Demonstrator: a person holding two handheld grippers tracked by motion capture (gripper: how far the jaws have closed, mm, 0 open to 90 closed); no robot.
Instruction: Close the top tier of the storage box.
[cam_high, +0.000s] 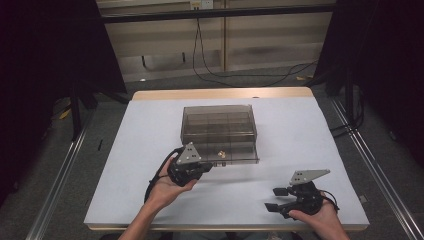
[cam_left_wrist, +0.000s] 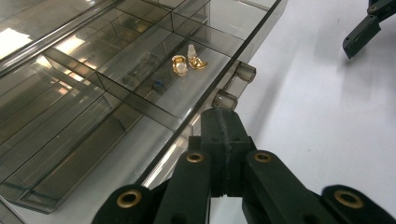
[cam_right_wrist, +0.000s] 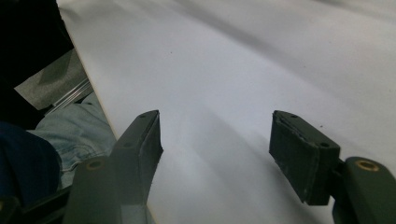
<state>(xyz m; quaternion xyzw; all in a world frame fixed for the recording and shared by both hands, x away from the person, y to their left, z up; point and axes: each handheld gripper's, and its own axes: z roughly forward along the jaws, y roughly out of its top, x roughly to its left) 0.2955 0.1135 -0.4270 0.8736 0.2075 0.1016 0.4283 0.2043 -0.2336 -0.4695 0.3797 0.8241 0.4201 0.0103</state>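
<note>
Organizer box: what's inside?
The organizer box holds small gold pieces with a whitish bit in one front compartment; the others look empty, though glare covers the far ones.

Landmark: compartment box (cam_high: 219, 131), lying on the desk (cam_high: 140, 150) near its middle, nearer the far edge.
Small metal pieces (cam_left_wrist: 189, 63): inside the box, in a front-row compartment beside its front wall.
Box latches (cam_left_wrist: 236, 84): on the box's front wall, just ahead of the left gripper.
Left gripper (cam_high: 206, 168): at the box's front-left corner, touching its front edge.
Right gripper (cam_high: 276, 199): well in front of the box, to its right, near the desk's near edge.
</note>
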